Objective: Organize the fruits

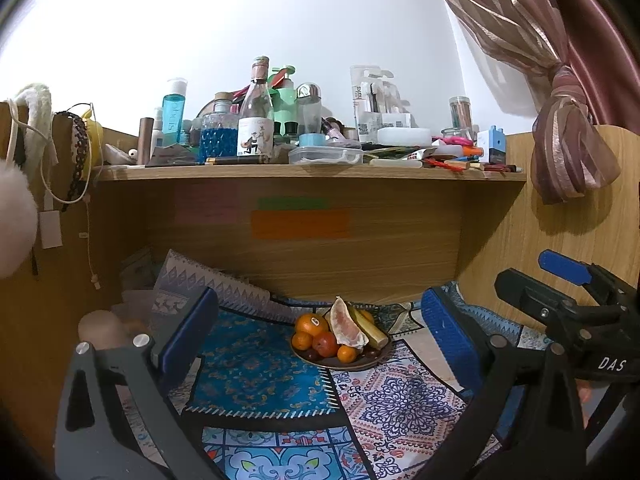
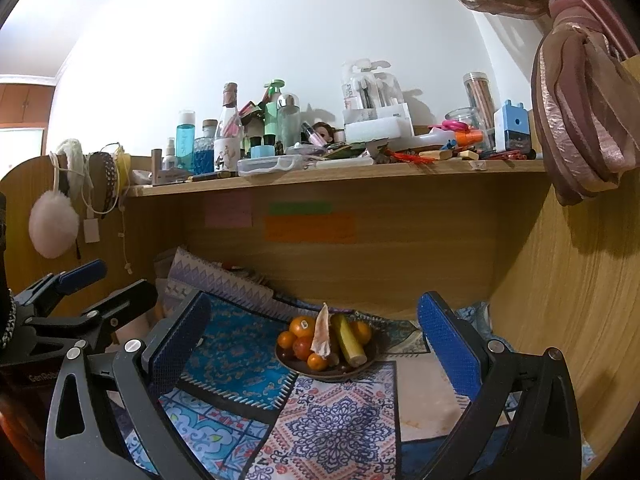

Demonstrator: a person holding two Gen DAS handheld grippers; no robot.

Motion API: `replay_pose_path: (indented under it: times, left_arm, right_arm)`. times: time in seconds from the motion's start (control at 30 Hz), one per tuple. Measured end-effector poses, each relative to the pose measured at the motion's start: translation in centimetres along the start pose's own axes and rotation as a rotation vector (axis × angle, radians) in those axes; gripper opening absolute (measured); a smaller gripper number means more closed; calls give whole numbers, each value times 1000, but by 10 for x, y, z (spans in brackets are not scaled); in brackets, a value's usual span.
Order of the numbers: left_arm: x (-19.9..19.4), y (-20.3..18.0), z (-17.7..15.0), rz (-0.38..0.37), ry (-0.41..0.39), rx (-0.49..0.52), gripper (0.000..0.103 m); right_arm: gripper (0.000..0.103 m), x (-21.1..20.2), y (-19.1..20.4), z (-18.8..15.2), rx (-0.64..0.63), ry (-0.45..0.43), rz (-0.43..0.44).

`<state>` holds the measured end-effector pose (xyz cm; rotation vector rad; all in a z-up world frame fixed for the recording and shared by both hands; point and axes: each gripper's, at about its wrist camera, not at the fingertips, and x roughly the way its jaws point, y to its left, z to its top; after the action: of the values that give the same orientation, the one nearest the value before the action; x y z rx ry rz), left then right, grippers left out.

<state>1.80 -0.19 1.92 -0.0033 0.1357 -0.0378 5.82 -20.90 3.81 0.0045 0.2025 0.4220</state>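
Note:
A dark round plate (image 1: 348, 363) sits on a patterned cloth at the back of the desk, also in the right wrist view (image 2: 296, 366). It holds several oranges (image 1: 311, 325), a red fruit (image 1: 325, 343), a pomelo wedge (image 1: 346, 327) and a yellow-green stick-shaped piece (image 1: 370, 329). My left gripper (image 1: 320, 344) is open and empty, held well short of the plate. My right gripper (image 2: 316, 344) is open and empty, also short of the plate. The right gripper shows at the right of the left wrist view (image 1: 568, 292), and the left gripper at the left of the right wrist view (image 2: 92, 292).
A wooden shelf (image 1: 312, 171) above the desk is crowded with bottles, jars and boxes. Patterned cloths (image 1: 256, 364) cover the desk. A pink curtain (image 1: 568, 120) hangs at the right. Headbands and a white pompom (image 2: 54, 224) hang on the left panel. Wooden side panels close both sides.

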Motion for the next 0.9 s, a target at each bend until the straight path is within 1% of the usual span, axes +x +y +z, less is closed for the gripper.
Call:
replay_pose_path:
  times: [0.9]
  left_arm:
    - [4, -3, -1, -2, 20, -17, 103]
  right_arm:
    - [103, 1, 3, 3, 4, -15, 5]
